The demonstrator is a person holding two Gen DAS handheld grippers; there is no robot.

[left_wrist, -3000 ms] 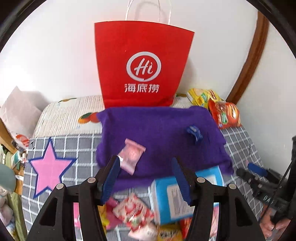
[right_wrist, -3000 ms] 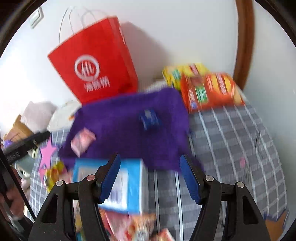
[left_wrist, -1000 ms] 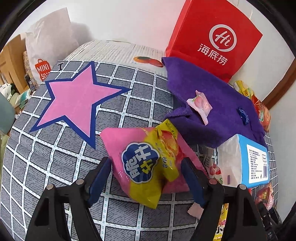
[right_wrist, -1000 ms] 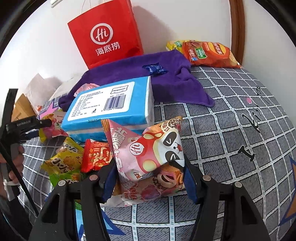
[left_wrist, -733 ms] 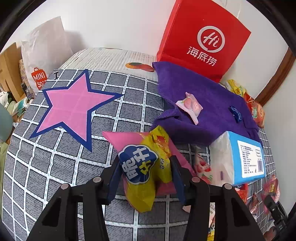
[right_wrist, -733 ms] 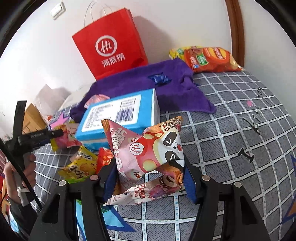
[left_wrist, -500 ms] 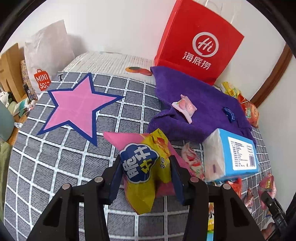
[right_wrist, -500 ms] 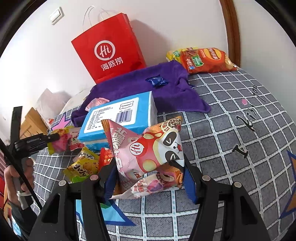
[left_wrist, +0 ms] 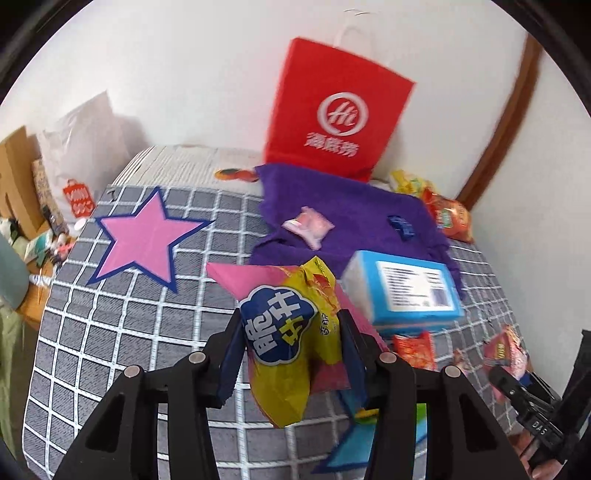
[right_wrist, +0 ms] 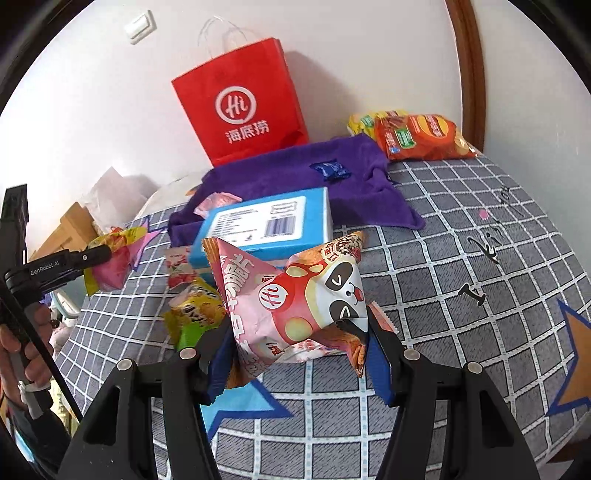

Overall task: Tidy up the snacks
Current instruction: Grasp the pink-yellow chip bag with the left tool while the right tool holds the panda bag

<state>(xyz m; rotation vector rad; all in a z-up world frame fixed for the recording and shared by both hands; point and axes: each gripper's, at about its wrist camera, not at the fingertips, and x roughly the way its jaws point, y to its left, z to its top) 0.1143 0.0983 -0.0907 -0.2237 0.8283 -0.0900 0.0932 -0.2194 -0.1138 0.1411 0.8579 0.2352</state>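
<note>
— What's changed?
— You've lifted both packets off the checked bedspread (right_wrist: pixel 461 258): left gripper (left_wrist: pixel 291 354) clamped on the yellow chip packet (left_wrist: pixel 291 332), right gripper (right_wrist: pixel 295 347) on the panda snack packet (right_wrist: pixel 295 299).
— Meaning?
— Probably red bag (right_wrist: pixel 240 107) next.

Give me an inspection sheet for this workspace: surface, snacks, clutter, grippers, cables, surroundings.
Surface: grey checked cloth with star prints.
Job's things: yellow-and-pink snack bag in the left gripper; pink panda snack bag in the right gripper; orange chip bag by the wall; small packets beside the blue tissue box.
Clutter: purple towel, red paper bag.
Grippers: both shut on bags, raised off the cloth.
Cables: nothing seen.
Surroundings: white wall, wooden trim, light switch.
</note>
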